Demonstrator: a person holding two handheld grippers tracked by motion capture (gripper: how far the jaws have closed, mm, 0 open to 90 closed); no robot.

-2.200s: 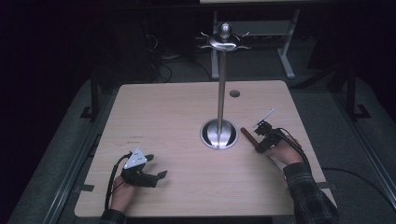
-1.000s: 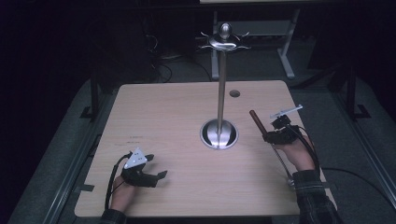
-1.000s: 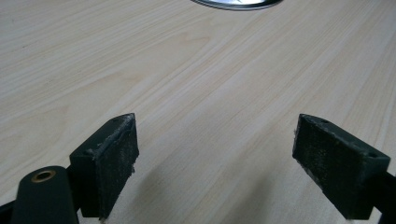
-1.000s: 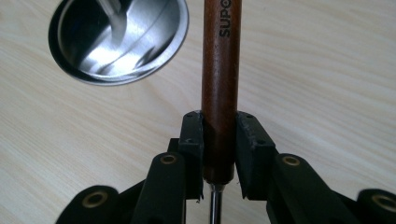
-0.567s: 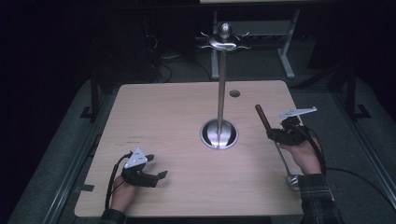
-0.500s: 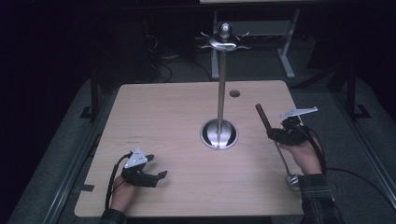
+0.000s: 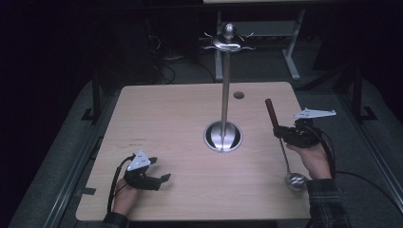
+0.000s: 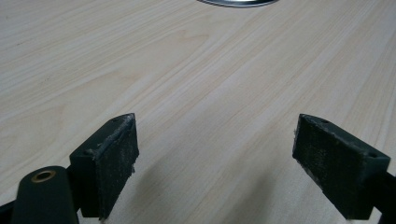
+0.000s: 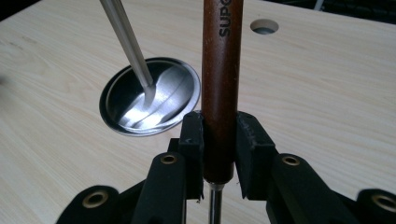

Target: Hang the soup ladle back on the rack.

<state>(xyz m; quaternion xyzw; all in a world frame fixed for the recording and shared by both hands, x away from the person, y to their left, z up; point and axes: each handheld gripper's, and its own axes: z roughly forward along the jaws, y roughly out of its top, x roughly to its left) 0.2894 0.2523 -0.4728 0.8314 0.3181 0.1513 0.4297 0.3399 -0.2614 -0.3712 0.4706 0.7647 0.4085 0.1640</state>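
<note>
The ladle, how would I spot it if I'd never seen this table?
Start at the tall metal stand in the middle of the wooden table, then look toward the right edge. There the right claw grips the ladle: a dark brown handle pointing up, a thin metal shaft, a shiny round bowl at its lower end.
</note>
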